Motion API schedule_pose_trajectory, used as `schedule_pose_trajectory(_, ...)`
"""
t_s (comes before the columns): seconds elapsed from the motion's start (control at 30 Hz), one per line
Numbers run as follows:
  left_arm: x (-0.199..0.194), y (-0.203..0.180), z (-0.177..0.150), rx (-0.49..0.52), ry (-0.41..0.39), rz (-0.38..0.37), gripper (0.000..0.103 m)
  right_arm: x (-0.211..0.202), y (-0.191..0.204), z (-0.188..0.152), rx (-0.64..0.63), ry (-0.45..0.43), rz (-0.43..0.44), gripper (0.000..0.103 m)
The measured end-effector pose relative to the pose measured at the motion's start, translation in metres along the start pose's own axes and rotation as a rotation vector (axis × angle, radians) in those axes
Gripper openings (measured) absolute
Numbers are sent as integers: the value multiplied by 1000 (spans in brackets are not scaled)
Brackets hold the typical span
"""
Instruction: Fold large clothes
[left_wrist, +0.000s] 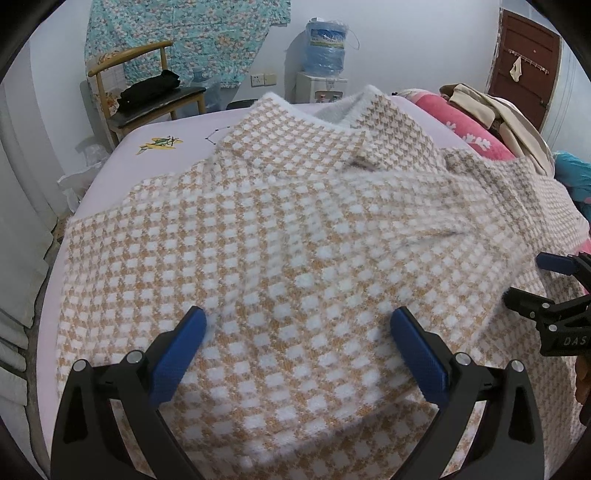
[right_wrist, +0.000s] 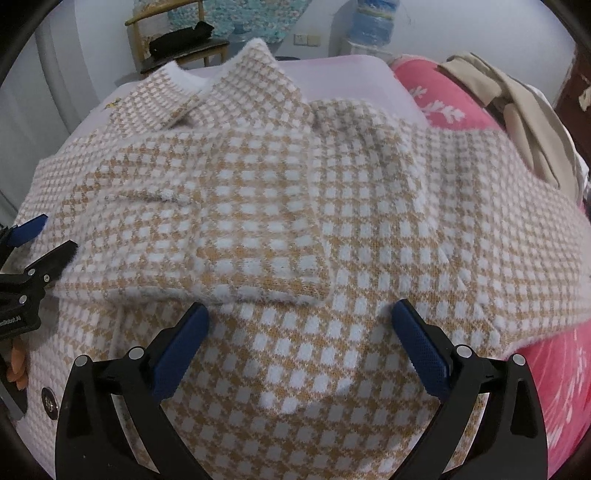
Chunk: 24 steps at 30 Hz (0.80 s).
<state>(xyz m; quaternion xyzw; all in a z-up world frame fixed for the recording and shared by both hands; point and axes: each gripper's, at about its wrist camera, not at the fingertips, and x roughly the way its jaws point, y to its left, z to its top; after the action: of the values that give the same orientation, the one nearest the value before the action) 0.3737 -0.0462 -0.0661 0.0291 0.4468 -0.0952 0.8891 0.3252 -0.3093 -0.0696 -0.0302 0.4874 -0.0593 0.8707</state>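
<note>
Bedroom w/ a pale lilac bed (left_wrist: 173, 127) taking up most of both views; behind it a wooden chair (left_wrist: 147, 88) and a water dispenser (left_wrist: 325, 55) by the wall, a brown door (left_wrist: 524, 55) off to the far side. My checked sweater (left_wrist: 295, 229) lies spread on the bed, collar pointing away from me, hem nearest me. One sleeve (right_wrist: 207, 236) is folded in across the body, its cuff ending just beyond my right tool. Beside the sweater sit a pink blanket (right_wrist: 443, 92) and a beige garment (right_wrist: 517, 110), the sweater's far edge draping over onto the pink.

Risks, as I judge them: the knit is fuzzy and thick, so a shallow pinch could catch only the top layer and leave the back layer behind, giving a skewed fold. The folded sleeve is loose, so dragging the hem could slide it out again. The side resting on the blanket sits higher than the rest, so that edge may lag or bunch if I lift unevenly. Both tools need to rise together or the fold line goes crooked.

Left gripper (left_wrist: 299, 325): jaws spread wide, nothing between them, tips just over the sweater near the hem; whether they touch the knit I can't tell. Right gripper (right_wrist: 301, 321): same, jaws wide apart, holding nothing, tips close to the cloth just short of the sleeve cuff, contact unclear.
</note>
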Motion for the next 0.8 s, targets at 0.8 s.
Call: schedule_pose_trajectory(0.8,-1,3,0,43,14,-25,99,-89,-195,-19,539,-168,46,90)
